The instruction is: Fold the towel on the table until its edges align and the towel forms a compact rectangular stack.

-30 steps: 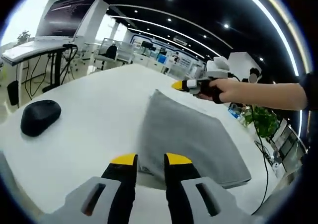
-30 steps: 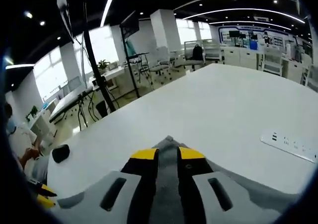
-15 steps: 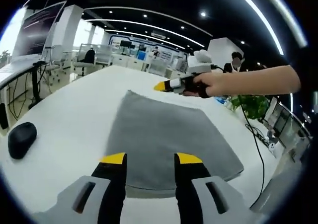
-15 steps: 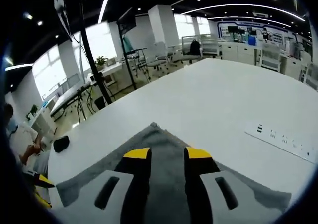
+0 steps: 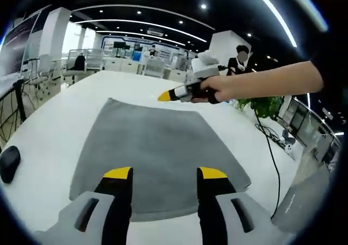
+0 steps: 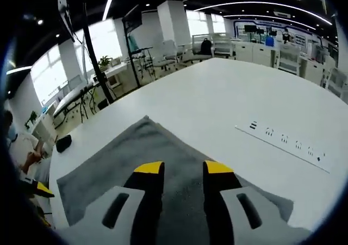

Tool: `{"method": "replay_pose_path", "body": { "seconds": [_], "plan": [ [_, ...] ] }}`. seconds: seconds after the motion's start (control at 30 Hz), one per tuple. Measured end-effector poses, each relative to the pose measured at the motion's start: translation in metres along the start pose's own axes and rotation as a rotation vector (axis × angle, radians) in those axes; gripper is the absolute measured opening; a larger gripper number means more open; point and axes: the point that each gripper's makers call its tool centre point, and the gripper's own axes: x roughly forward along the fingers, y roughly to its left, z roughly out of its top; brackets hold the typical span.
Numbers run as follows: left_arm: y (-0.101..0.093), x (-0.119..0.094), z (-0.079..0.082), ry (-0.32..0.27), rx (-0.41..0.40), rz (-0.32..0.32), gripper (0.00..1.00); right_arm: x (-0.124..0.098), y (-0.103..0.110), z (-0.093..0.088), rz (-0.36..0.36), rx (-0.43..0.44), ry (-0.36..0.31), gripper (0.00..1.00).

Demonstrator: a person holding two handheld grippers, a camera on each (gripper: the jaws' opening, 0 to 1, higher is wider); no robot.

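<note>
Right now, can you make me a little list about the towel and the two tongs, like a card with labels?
towel: grey towel, spread flat on the white table
left tongs: left tongs open, over the towel's near edge, holding nothing
right tongs: right tongs open, above the towel, holding nothing
hand: a person's hand holds the right tongs above the towel's far side
also on table: black computer mouse beside the towel; white power strip apart from it
fold: cannot tell how many folds are done

Gray towel (image 5: pixel 155 155) now flat, released — both grippers' fingers (image 5: pixel 118 174) apart, raised clear.
</note>
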Motion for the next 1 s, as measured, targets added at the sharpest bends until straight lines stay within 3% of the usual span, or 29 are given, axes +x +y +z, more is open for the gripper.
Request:
{"method": "replay_pose_path", "body": {
  "seconds": [0.53,1.0],
  "plan": [
    [-0.098,0.033,-0.009,0.086,0.124,-0.176,0.52,-0.048,-0.071,-0.039,-0.075,0.033,0.038,0.29],
    [-0.172,0.055,-0.04,0.199,0.252,-0.333,0.51,-0.086,-0.11,-0.063,-0.134,0.08,0.039,0.28]
  ]
}}
